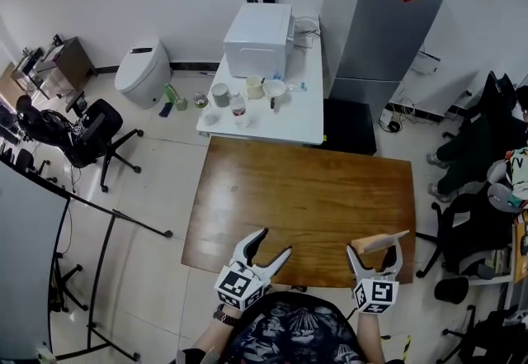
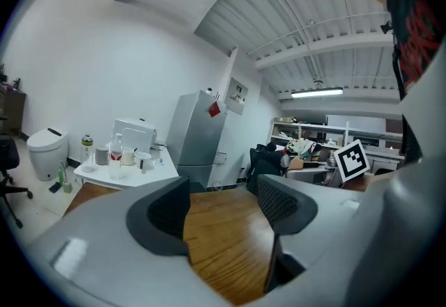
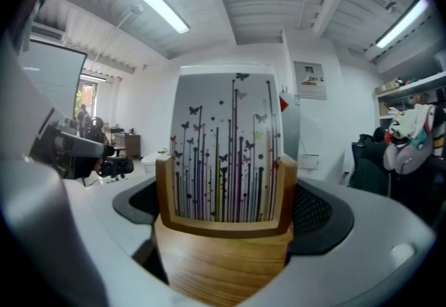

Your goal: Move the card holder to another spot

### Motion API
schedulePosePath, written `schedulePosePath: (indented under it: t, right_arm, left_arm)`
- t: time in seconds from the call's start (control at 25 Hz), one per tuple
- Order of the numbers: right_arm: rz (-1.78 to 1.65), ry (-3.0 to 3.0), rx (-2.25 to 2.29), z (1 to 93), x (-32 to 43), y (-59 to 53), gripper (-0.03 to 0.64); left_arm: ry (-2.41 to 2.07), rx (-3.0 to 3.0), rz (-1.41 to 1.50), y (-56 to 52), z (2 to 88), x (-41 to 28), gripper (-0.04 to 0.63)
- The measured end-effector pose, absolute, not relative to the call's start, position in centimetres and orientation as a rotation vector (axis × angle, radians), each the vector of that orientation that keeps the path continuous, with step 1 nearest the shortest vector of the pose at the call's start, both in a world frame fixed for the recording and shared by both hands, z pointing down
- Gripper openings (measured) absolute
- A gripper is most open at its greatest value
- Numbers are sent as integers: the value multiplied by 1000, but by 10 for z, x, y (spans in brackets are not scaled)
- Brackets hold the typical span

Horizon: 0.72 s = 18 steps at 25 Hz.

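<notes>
The wooden card holder (image 3: 223, 243) fills the right gripper view, upright, with a white card (image 3: 224, 149) printed with coloured stems and butterflies standing in it. My right gripper (image 3: 223, 211) is shut on the holder's sides. In the head view the card holder (image 1: 381, 241) is held by the right gripper (image 1: 375, 248) above the near right edge of the brown wooden table (image 1: 305, 189). My left gripper (image 1: 276, 242) stands open over the table's near edge with nothing between its fingers; its own view shows the left gripper (image 2: 223, 194) with only bare tabletop between the jaws.
Beyond the wooden table stands a white table (image 1: 289, 119) carrying cups, a bottle and a white box (image 1: 258, 39). A grey fridge (image 1: 379, 16) is at the back right. Black office chairs stand at left (image 1: 87, 131) and right (image 1: 470, 226).
</notes>
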State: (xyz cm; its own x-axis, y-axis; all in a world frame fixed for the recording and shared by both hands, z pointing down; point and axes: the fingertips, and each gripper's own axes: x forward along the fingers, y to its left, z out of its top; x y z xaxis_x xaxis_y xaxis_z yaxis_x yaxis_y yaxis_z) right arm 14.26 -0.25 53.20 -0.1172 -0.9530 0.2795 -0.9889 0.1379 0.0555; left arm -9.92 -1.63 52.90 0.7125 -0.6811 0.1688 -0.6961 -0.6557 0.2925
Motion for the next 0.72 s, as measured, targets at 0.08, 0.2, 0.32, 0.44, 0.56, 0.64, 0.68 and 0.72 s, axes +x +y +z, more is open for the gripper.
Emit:
schedulePosePath:
  t: [0.08,0.2,0.32,0.44,0.56,0.64,0.68,0.72]
  right_arm:
    - [210,-2252,1790,541,105,-12,538]
    - [219,-2390,1568,573,36,-28,538]
    - [219,-2467,1245,635,-44,-42,537]
    - [263,-2451,1017,706,-115,-64,537]
    - [296,-2384,893,773,-170,-94,537]
    - [306,-2328,863,812,-197,-114,537]
    - [305,-2302,865,829,-209,-123,537]
    - [300,-2282,875,843,-219,-133,537]
  left_arm:
    - [-1077,2577,51,-14,529,-104,279]
    - [-1121,2501,27,-12,537,-122,279]
    - [-1187,2435,38,-1,548,-150,279]
    - [-1292,2347,69,15,560,-194,279]
    - [-1431,2221,114,37,571,-247,279]
    - [-1535,2127,157,58,578,-284,279]
    - [-1583,2080,176,69,580,-301,279]
    - [-1622,2035,187,78,582,-316,279]
